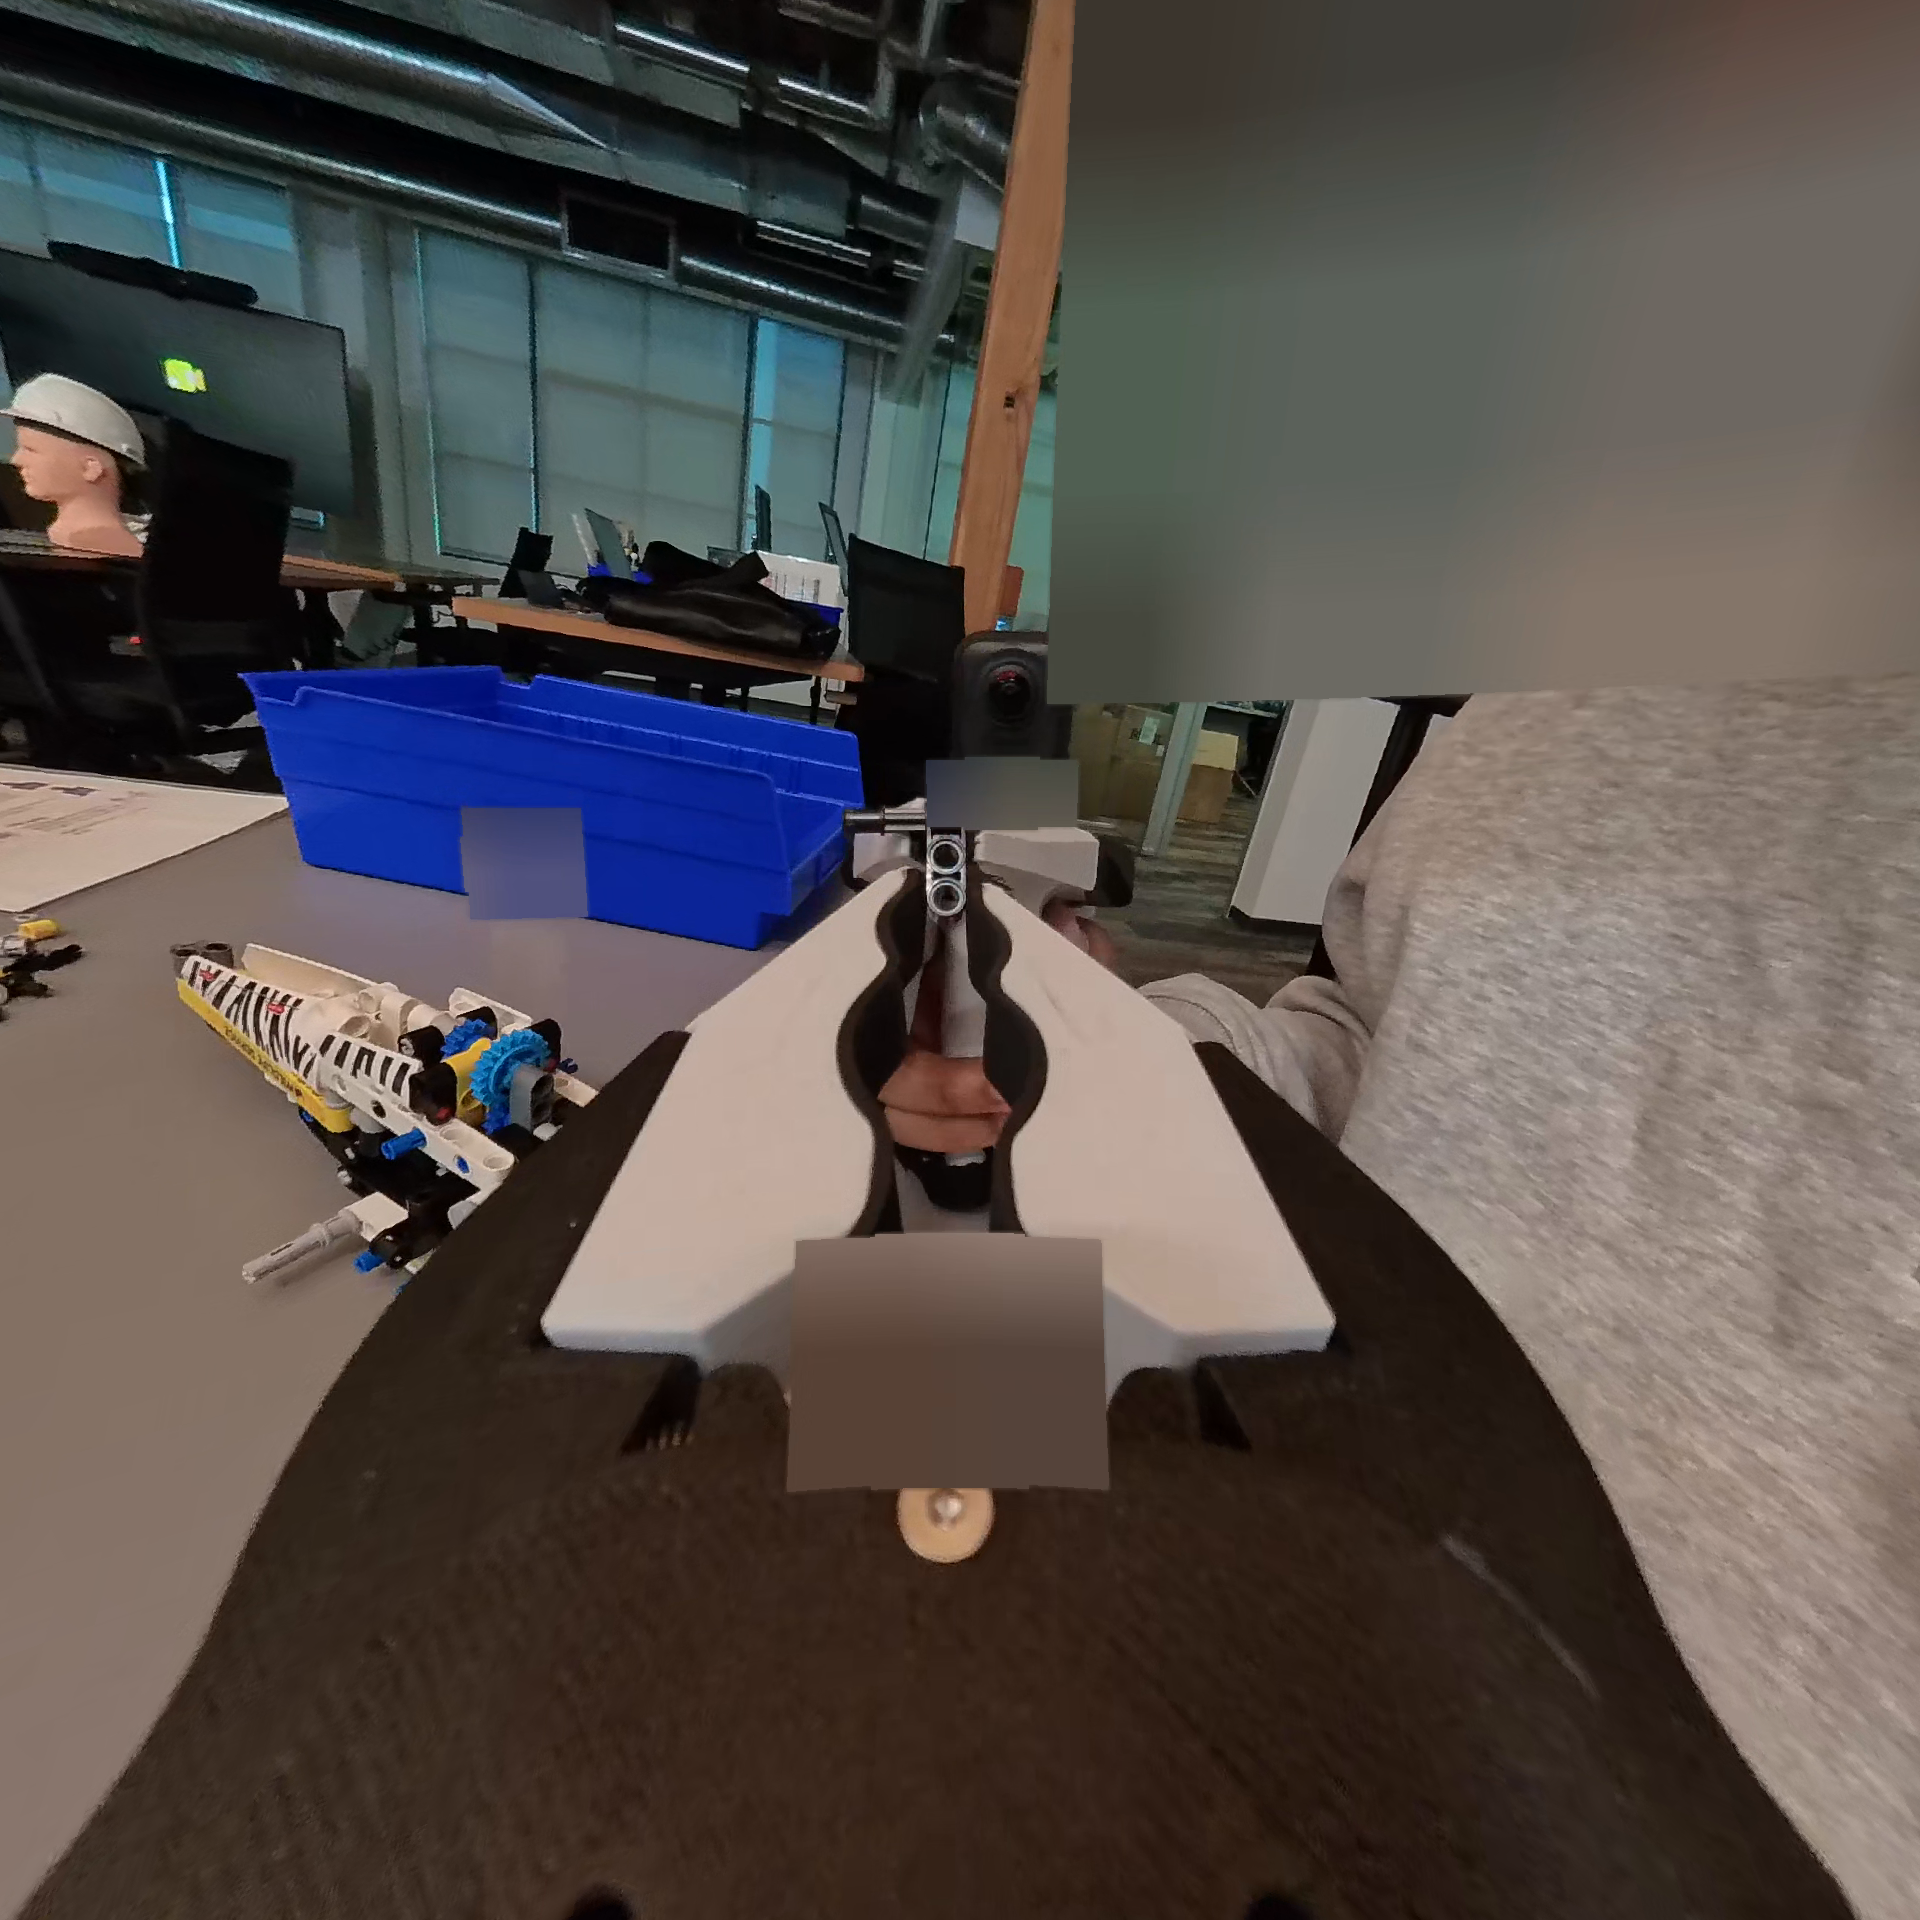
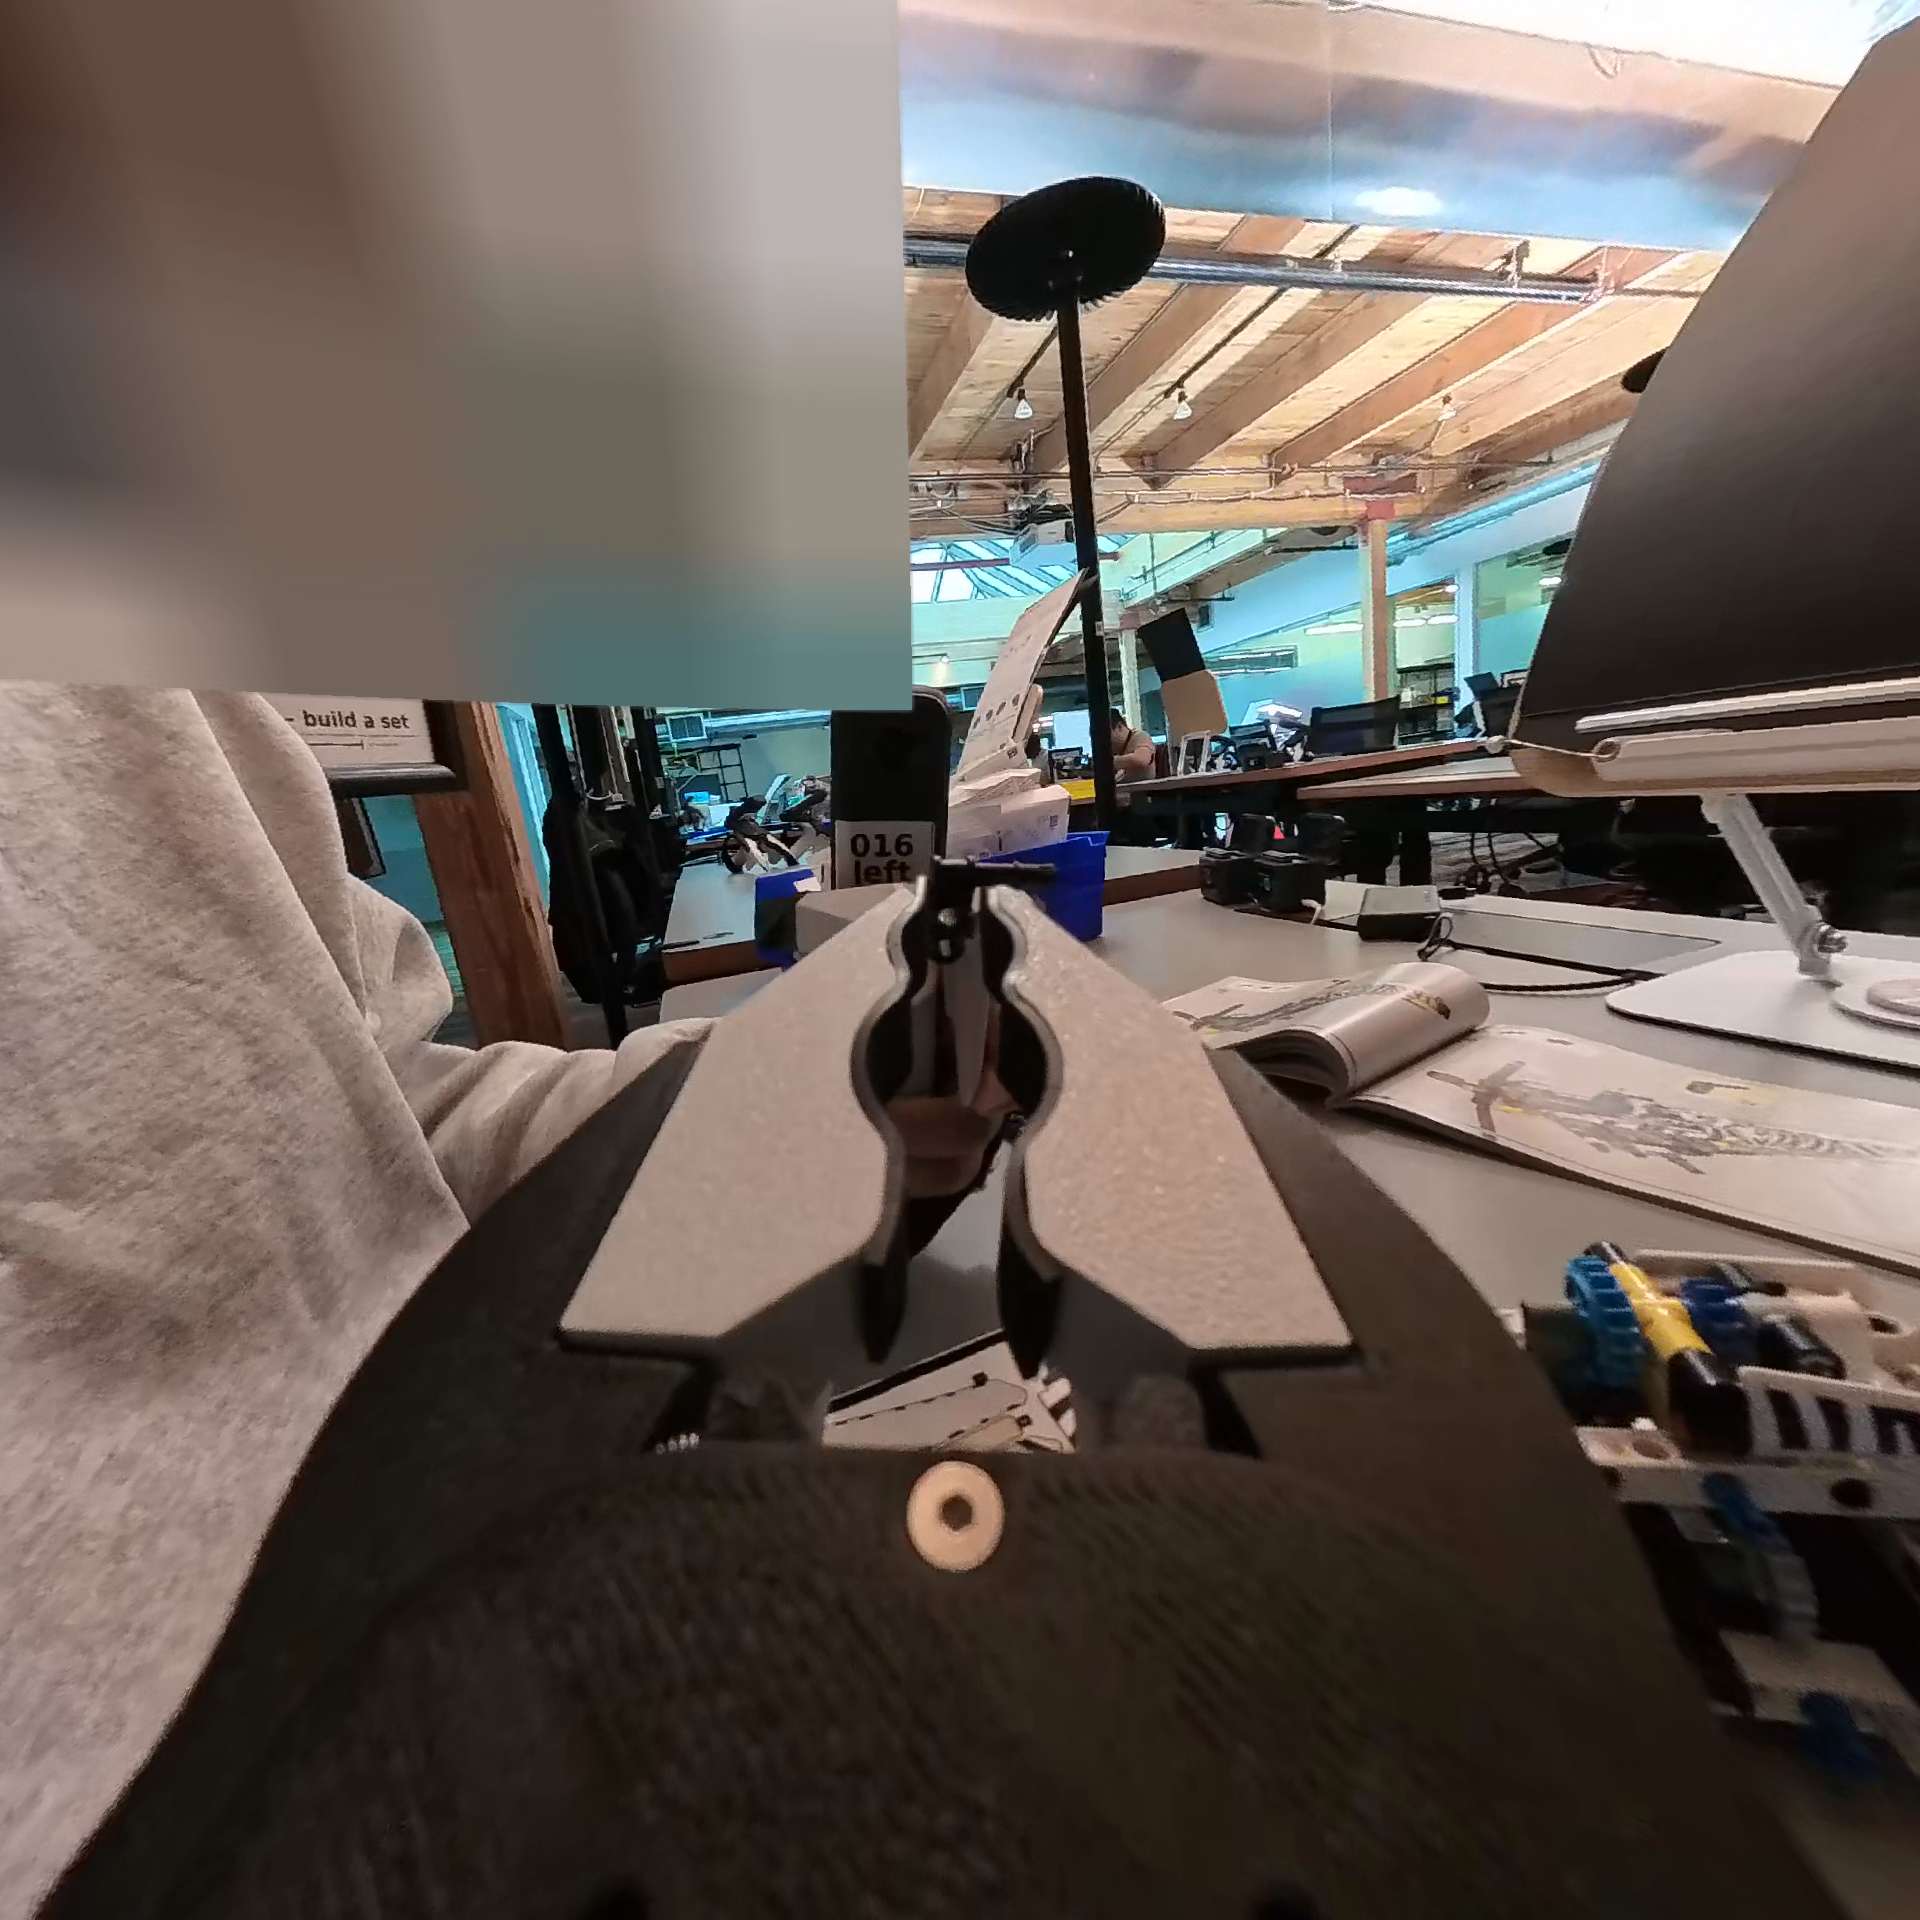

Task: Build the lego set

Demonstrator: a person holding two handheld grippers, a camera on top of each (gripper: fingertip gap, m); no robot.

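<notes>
Pinching small grey two-hole connector (image 1: 944, 878) between left gripper (image 1: 944, 883) and right gripper (image 2: 948, 920), both clamped, mid-air. Striped helicopter body (image 1: 384, 1070) part-built on table (image 1: 125, 1351); rotor work pending.

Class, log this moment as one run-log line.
left gripper: shut on grey connector | right gripper: shut on black pin piece | model: on table, untouched

A small grey beam with two round holes (image 1: 945, 878) stands upright in the air, a black pin (image 1: 883, 819) sticking sideways from its top. The half-built model (image 1: 384, 1081), white with zebra stripes, yellow and blue gears, lies on the desk (image 1: 156, 1195).
</notes>
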